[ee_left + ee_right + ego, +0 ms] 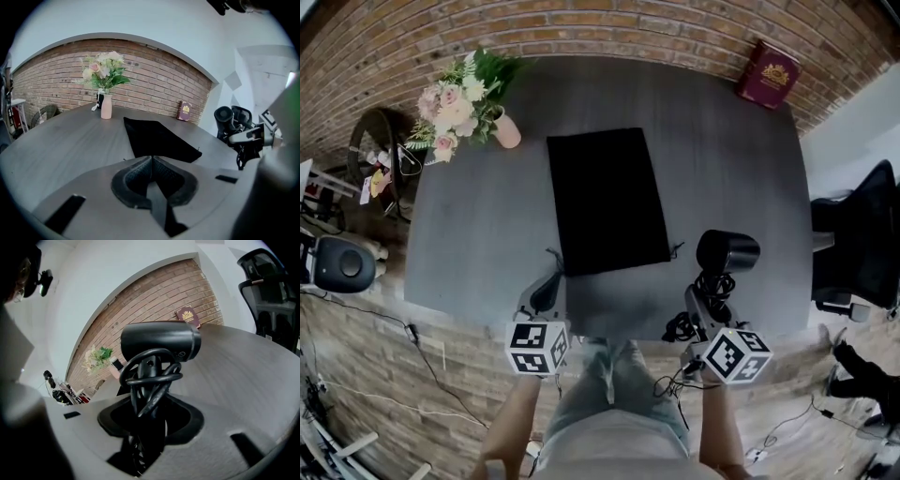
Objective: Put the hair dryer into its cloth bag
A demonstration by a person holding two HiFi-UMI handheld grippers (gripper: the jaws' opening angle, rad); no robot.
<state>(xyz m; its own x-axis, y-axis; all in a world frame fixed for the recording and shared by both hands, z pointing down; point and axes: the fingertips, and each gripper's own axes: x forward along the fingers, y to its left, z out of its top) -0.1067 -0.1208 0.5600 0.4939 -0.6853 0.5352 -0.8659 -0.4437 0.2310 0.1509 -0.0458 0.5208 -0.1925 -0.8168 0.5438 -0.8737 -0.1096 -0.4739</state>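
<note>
While the right gripper point(705, 306) pinches the stiff black plastic hair dryer point(727, 251), the left gripper point(546, 292) sits pressed together; I'd grab the floppy black cloth bag point(607, 199) by its hem.

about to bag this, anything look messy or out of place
Only the cord: it is looped loosely round the handle of the hair dryer held in the right tool, a bunch sagging at the table's near edge. The cloth bag lies flat.
</note>
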